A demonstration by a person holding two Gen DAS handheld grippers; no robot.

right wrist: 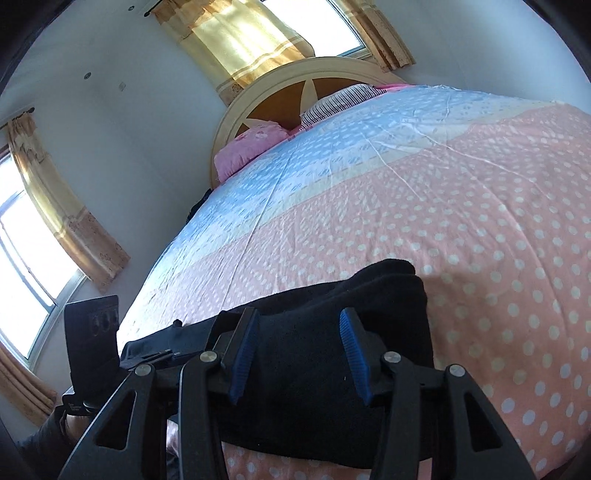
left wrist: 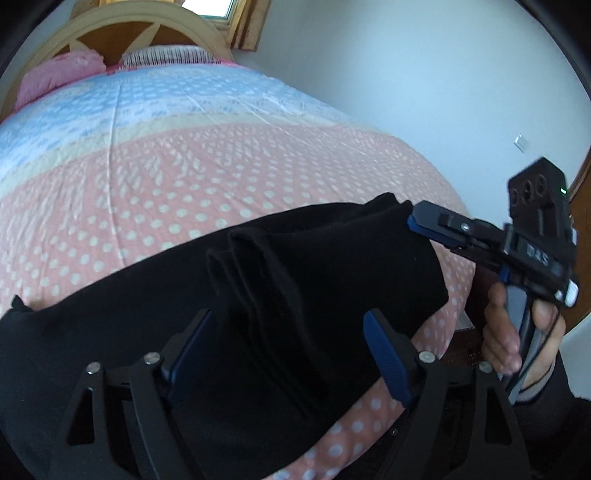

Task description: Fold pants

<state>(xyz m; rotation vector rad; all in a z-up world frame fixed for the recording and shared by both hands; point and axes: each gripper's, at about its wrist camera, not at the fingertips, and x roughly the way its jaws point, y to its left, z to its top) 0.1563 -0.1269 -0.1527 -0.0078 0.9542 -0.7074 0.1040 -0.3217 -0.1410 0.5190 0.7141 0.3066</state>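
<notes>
The pants [left wrist: 295, 280] lie folded across the near edge of the bed [left wrist: 184, 155], stretching leftward in the left wrist view, with their layered end toward the right. At the far end of the bed two pillows [right wrist: 255, 147] rest against the headboard [right wrist: 280, 96], which stands below a curtained window [right wrist: 303, 26]. The left gripper [left wrist: 295, 354] hangs over the pants near their folded end, and the right gripper [left wrist: 412, 221] sits at their far right corner
</notes>
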